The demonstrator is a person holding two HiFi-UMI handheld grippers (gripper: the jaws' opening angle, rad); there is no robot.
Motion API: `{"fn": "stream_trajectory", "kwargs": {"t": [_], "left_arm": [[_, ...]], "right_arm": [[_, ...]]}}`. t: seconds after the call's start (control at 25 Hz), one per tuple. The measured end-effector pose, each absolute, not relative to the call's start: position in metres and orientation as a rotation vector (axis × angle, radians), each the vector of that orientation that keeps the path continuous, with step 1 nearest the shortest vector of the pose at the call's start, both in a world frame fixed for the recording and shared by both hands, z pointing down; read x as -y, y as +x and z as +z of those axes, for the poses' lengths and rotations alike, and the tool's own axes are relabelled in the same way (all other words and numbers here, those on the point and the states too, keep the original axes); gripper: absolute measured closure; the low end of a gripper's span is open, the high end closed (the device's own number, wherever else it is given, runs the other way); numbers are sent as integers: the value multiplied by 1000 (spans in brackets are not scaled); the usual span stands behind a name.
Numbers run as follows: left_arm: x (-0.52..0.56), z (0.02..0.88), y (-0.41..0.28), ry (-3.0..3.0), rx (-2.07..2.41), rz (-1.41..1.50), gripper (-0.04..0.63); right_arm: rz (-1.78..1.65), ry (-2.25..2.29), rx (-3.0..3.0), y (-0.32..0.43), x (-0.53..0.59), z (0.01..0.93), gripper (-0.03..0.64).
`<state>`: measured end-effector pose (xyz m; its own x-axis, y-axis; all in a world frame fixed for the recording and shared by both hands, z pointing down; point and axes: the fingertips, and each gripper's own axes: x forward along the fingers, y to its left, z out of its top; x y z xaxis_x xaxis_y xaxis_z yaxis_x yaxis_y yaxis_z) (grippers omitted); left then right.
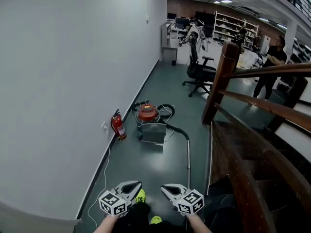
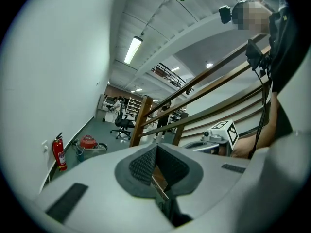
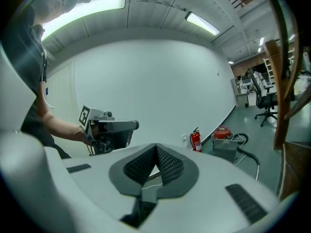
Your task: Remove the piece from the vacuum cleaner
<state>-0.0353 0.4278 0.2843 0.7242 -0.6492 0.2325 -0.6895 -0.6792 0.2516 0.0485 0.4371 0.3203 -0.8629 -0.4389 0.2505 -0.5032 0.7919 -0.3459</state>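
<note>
The vacuum cleaner (image 1: 147, 113) has a red top and a grey body and stands on the floor by the wall, a few steps ahead. Its black hose runs into a metal tube (image 1: 188, 154) that lies along the floor toward me. My left gripper (image 1: 135, 184) and right gripper (image 1: 166, 189) are side by side low in the head view, well short of the machine. Both are shut with nothing between the pads. The vacuum cleaner (image 2: 88, 142) is small and far in the left gripper view, and the vacuum cleaner (image 3: 224, 134) is likewise small in the right gripper view.
A red fire extinguisher (image 1: 118, 125) stands against the white wall (image 1: 73, 81) left of the vacuum. A wooden stair railing (image 1: 252, 101) and steps fill the right. A black office chair (image 1: 199, 71) and a person (image 1: 271, 64) are farther back.
</note>
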Motion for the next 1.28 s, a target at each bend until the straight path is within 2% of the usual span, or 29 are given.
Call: {"fn": "stream_trajectory", "kwargs": {"t": [0.6, 1.28], "left_arm": [[-330, 288, -15, 2688, 895, 232, 588], [-202, 303, -45, 2630, 638, 255, 588]], "right_arm": [[607, 829, 2779, 35, -352, 325, 603], [692, 897, 2686, -24, -213, 333, 601]]}}
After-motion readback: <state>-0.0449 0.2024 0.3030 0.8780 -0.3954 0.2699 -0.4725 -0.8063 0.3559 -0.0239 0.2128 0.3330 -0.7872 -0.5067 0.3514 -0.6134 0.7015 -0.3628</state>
